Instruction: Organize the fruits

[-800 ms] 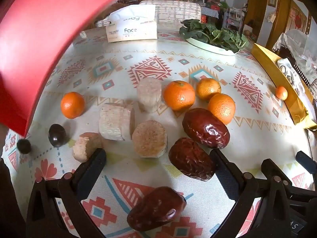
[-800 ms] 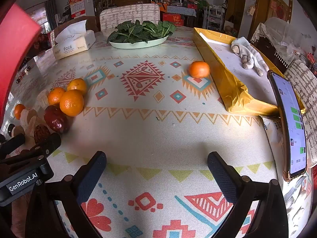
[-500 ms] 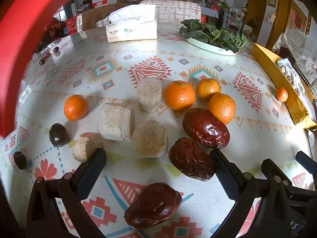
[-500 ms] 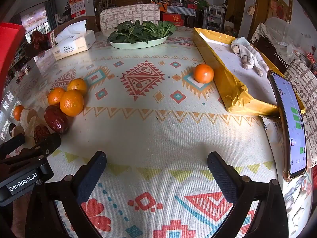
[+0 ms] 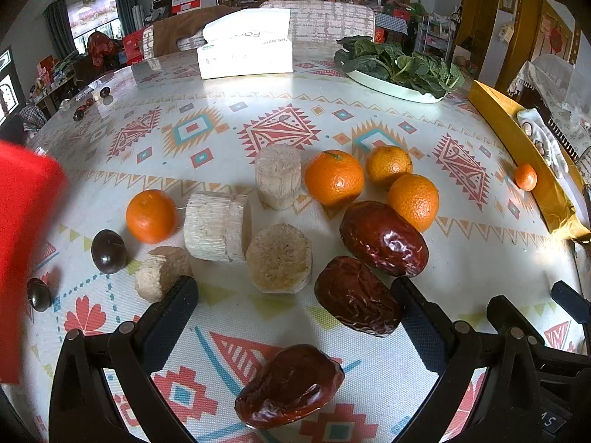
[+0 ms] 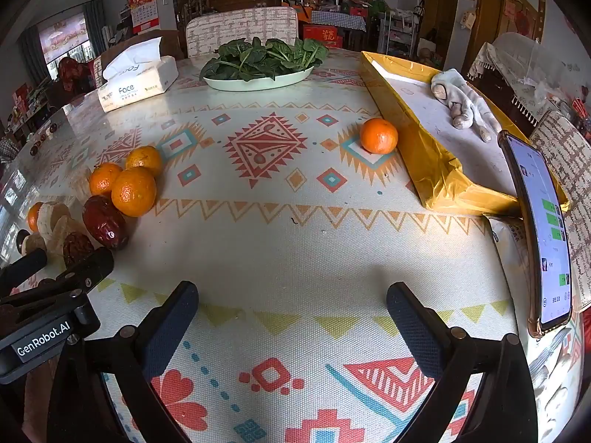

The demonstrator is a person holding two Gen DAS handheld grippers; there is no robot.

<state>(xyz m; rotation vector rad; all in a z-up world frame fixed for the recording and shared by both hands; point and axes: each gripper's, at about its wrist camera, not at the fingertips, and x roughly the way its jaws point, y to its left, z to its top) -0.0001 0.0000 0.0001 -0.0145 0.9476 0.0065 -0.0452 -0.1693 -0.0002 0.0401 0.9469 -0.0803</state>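
Fruit is seen spread across a patterned table (image 5: 369, 85), where the left claw (image 5: 295, 317) is held low with its fingers spread wide and nothing pinched between them. Three red dates are laid just ahead of it: the nearest date (image 5: 290, 385) lies between the fingers, a wrinkled date (image 5: 356, 295) is set beside the right finger, and a glossy date (image 5: 384, 238) rests against it. Three oranges (image 5: 334, 177) are clustered behind the dates, with pale sugarcane pieces (image 5: 218, 227) grouped to their left. A single orange (image 5: 151, 216) and two dark passion fruits (image 5: 108, 251) are placed further left. A blurred red object (image 5: 26, 258) is visible at the left edge.

The right claw (image 6: 291, 317) is likewise held spread and empty above bare cloth. A lone orange (image 6: 378, 135) is seen touching a gold-wrapped box (image 6: 432, 170), well apart from the rest. A plate of greens (image 6: 258, 81), a tissue pack (image 6: 136, 85) and a propped phone (image 6: 539, 229) are also shown.
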